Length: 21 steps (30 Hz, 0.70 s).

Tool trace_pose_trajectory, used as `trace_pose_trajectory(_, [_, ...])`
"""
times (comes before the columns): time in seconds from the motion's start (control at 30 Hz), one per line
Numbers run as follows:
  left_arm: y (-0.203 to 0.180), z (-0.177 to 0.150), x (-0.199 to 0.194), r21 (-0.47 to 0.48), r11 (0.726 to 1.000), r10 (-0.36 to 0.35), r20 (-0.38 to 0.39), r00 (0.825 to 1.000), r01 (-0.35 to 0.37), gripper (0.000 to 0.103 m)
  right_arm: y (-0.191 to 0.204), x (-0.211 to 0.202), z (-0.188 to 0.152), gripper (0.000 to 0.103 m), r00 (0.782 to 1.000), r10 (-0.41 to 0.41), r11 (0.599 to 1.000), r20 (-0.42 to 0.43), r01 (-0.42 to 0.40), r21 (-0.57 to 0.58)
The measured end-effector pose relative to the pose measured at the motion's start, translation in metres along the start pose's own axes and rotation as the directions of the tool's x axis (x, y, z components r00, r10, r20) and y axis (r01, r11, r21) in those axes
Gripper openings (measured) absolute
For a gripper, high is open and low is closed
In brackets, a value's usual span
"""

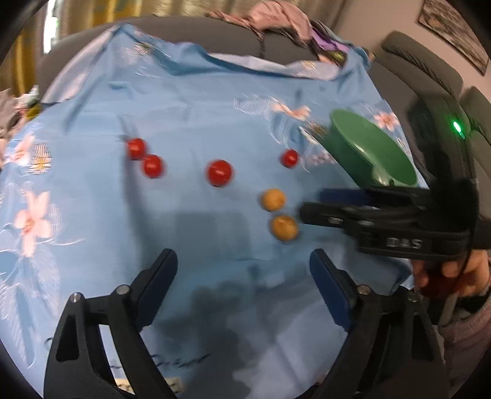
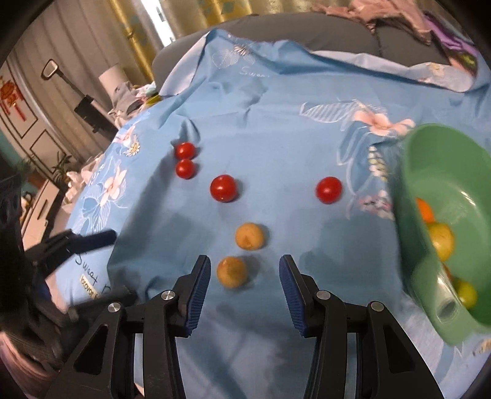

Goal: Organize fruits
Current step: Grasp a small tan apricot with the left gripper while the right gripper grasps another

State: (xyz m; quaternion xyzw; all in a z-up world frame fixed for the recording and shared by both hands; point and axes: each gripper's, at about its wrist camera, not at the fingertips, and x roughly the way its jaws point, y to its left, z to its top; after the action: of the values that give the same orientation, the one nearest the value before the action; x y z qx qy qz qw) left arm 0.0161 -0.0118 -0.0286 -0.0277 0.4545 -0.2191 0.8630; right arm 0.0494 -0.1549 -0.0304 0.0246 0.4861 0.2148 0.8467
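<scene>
Several red tomatoes (image 2: 223,188) lie scattered on a blue floral cloth (image 2: 276,122). Two tan round fruits sit nearer: one (image 2: 249,235) farther off, the other (image 2: 231,271) just ahead of my right gripper (image 2: 244,264), in line with the gap between its tips and nearer the left pad, untouched. That gripper is open. In the left wrist view my left gripper (image 1: 242,257) stands wide open over bare cloth with nothing between its fingers. The right gripper (image 1: 311,202) reaches in from the right beside the nearer tan fruit (image 1: 284,227). A green bowl (image 2: 442,159) at the right holds orange and yellow-green fruit.
The cloth covers a grey sofa (image 1: 276,40) with a heap of clothes (image 1: 276,15) on its back. A person's hand (image 1: 454,273) grips the right tool's handle. Furniture and a plant stand beyond the cloth's left edge (image 2: 61,165). The bowl's handle (image 2: 445,304) points toward me.
</scene>
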Motion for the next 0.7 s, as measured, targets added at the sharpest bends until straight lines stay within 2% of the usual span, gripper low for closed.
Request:
trace_pose_trajectory(0.2, [-0.008, 0.011, 0.03, 0.015, 0.999, -0.034, -0.06, 0.998, 0.035, 0.076, -0.011, 0.031, 0.016, 0.045, 0.999, 0.018, 1.0, -0.047, -0.017, 0.016])
trace_pose_trajectory(0.3, [-0.012, 0.016, 0.044, 0.023, 0.999, -0.043, -0.081, 0.996, 0.045, 0.071, -0.013, 0.043, 0.02, 0.035, 0.997, 0.024, 1.0, -0.067, -0.024, 0.0])
trace_pose_trajectory(0.33, [-0.013, 0.018, 0.049, 0.021, 0.999, -0.046, -0.093, 0.995, 0.048, 0.069, -0.012, 0.045, 0.019, 0.028, 0.997, 0.03, 0.999, -0.068, -0.031, -0.016])
trace_pose_trajectory(0.43, [-0.019, 0.02, 0.062, 0.033, 0.998, -0.047, -0.114, 0.992, 0.051, 0.059, -0.013, 0.044, 0.019, 0.028, 0.999, 0.014, 0.999, -0.048, -0.015, -0.038])
trace_pose_trajectory(0.6, [-0.028, 0.024, 0.073, 0.057, 0.997, -0.04, -0.117, 0.992, 0.047, 0.044, -0.031, 0.031, 0.017, 0.028, 1.0, 0.02, 1.0, -0.007, -0.02, 0.022])
trace_pose_trajectory(0.7, [-0.035, 0.025, 0.076, 0.097, 0.995, -0.001, -0.104, 0.995, 0.011, 0.033, -0.034, 0.021, 0.017, 0.028, 1.0, 0.024, 0.999, 0.014, -0.024, 0.025])
